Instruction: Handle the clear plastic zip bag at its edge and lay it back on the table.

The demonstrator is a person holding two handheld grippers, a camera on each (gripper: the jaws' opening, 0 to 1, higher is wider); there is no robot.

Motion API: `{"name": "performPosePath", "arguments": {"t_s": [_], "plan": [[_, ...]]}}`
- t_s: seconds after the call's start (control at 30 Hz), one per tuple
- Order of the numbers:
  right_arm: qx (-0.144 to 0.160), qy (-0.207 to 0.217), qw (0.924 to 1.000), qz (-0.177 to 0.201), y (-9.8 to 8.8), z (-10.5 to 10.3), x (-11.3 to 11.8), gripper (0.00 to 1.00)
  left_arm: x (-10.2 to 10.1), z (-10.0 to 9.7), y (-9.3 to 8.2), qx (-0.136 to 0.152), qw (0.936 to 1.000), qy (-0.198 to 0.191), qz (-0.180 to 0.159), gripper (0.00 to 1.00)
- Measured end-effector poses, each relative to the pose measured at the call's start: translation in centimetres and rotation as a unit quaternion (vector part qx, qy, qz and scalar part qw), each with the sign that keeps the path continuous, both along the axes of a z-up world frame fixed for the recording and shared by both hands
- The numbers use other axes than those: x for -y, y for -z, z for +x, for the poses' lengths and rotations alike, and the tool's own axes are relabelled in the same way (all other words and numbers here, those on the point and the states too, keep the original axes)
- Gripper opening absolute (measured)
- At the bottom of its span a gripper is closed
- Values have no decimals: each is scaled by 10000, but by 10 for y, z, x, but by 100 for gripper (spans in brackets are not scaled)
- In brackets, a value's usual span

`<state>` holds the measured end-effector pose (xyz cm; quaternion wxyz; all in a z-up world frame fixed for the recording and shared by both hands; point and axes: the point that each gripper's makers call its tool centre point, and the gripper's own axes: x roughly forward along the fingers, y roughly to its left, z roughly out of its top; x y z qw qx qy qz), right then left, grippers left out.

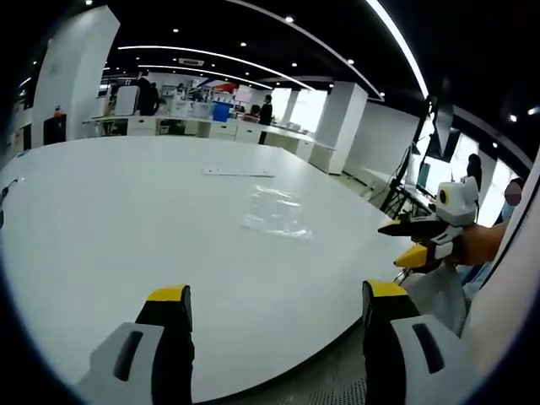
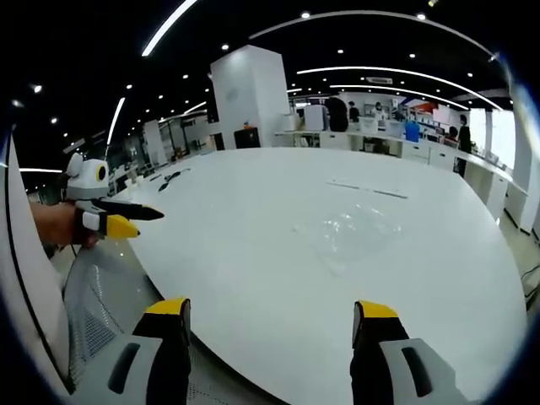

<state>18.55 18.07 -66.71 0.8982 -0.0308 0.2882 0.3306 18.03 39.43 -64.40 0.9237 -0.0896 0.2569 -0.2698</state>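
Clear plastic zip bag (image 1: pixel 277 211), one item, lying flat and slightly crumpled on the white table (image 1: pixel 101 219), well out from the near rim and apart from both tools; in the right gripper view the bag (image 2: pixel 350 232) reads only as a faint glossy patch. Thin flat strip (image 1: pixel 238 173), pale, lying beyond the bag towards the far side. Left gripper (image 1: pixel 277 299): jaws spread wide, nothing between them, held at the near table edge. Right gripper (image 2: pixel 272 316): jaws likewise parted and empty, also short of the bag. Handling advice, as a judgement: bring one tool in low, close to the table top, and pinch only the bag's nearest edge, since the film is thin and likely to slide or crease if pressed from above; lift little, then lower it flat before letting go. Markings: no brand, label or legible writing on bag, table or tools.
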Motion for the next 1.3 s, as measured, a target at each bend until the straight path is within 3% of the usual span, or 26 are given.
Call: {"name": "performPosePath", "arguments": {"t_s": [0.8, 1.3], "plan": [[-114, -132, 9998, -82, 5, 0, -5, 78, -4, 2, 6, -59, 10000, 30, 14, 81], [-155, -397, 9988, -255, 13, 18, -12, 76, 5, 3, -4, 4, 10000, 25, -5, 81]]}}
